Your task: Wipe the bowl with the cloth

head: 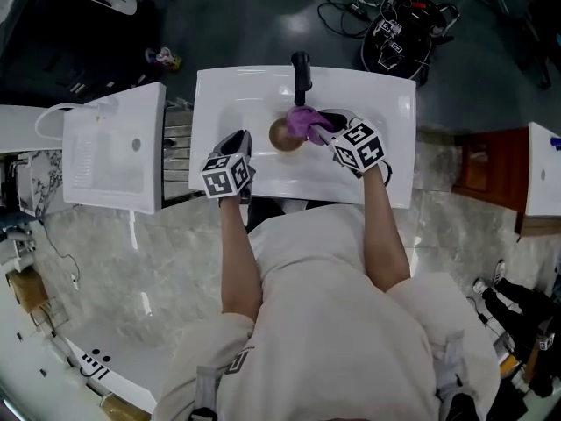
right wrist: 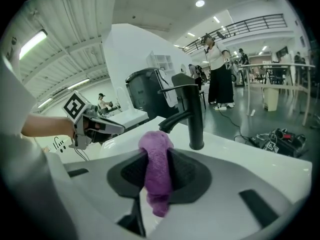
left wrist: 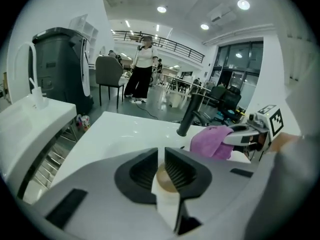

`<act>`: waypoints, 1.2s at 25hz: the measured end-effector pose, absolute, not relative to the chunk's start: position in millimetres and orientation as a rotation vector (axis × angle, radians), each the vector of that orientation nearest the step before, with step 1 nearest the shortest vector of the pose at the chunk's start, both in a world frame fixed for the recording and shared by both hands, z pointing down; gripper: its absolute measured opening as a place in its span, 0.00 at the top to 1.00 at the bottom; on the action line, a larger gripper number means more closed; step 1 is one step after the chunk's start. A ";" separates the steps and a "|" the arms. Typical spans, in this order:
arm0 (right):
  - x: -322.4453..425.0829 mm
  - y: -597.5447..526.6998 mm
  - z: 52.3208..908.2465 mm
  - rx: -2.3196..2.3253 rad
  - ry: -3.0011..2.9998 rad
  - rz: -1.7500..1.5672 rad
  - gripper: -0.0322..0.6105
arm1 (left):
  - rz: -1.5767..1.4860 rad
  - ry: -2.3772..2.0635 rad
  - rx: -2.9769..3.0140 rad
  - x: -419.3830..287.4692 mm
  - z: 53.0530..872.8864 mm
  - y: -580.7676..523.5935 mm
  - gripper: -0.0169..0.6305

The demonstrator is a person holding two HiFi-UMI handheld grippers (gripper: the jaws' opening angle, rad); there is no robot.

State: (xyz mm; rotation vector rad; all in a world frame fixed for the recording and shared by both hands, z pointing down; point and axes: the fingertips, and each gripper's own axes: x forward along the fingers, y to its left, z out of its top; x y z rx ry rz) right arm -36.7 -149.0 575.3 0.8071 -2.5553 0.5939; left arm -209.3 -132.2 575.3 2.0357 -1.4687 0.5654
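A small brown bowl lies in the white sink, just below the black faucet. My right gripper is shut on a purple cloth and presses it onto the bowl's right side. In the right gripper view the cloth hangs from between the jaws of that gripper. My left gripper hovers a little left of the bowl, apart from it. Its jaws stand shut to a thin slit, through which the bowl shows below.
A second white basin stands left of the sink, with a gap between. A brown stand is at the right. A black bag with cables lies on the floor behind. A person stands far off.
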 end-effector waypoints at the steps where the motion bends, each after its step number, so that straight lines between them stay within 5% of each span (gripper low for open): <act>1: -37.1 -149.0 576.8 0.812 -2.552 0.604 0.81 | 0.558 -1.428 2.042 -206.0 578.0 -135.4 0.90; 7: -39.4 -148.6 585.2 0.813 -2.522 0.651 0.81 | 0.549 -1.174 2.039 -187.3 605.3 -150.1 0.83; 19: -35.3 -105.3 602.9 0.822 -2.382 0.573 0.81 | 1.030 -0.753 1.911 -172.6 733.5 -153.6 0.83; 30: -12.4 -67.2 618.2 0.895 -2.265 0.612 0.81 | 1.031 -0.622 1.827 -171.6 766.7 -152.1 0.83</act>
